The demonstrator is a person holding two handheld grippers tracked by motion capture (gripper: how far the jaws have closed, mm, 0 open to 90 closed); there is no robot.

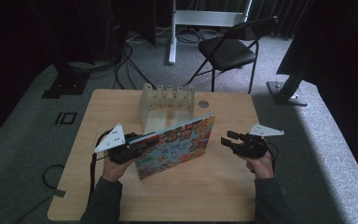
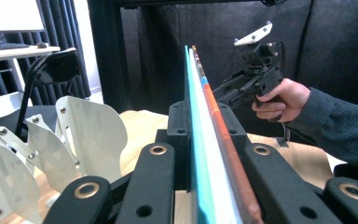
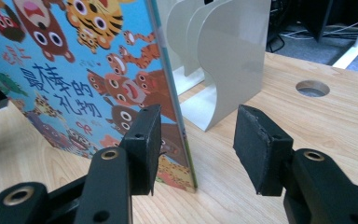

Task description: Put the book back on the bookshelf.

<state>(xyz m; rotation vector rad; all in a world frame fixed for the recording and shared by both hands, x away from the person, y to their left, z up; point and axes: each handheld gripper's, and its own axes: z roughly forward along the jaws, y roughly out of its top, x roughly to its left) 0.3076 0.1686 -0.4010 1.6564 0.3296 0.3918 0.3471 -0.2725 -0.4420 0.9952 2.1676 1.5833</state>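
Upright on the pale wooden table (image 1: 214,186) stands a thin picture book with a bright blue cover full of cartoon animals (image 1: 175,145), resting on its lower edge and leaning a little, just in front of the white metal divider rack with curved upright plates (image 1: 167,103). Its bottom corner touches the tabletop on the side away from the rack. The left gripper (image 1: 142,142), black with a grey three-cornered plate on top, is pinching the book at its left edge; in the left gripper view the turquoise and orange edges of the book (image 2: 205,140) run straight up between the two black jaws, whose pads press on either face. The right gripper (image 1: 226,139), also black and carrying its own grey plate, hovers off the book's right edge, farther from the rack, and touches nothing. Its jaws are spread part way, and in the right gripper view the book's edge (image 3: 168,93) stands just beyond the gap between them, with the rack (image 3: 228,51) behind it and a round hole in the tabletop (image 3: 313,88) to the side.
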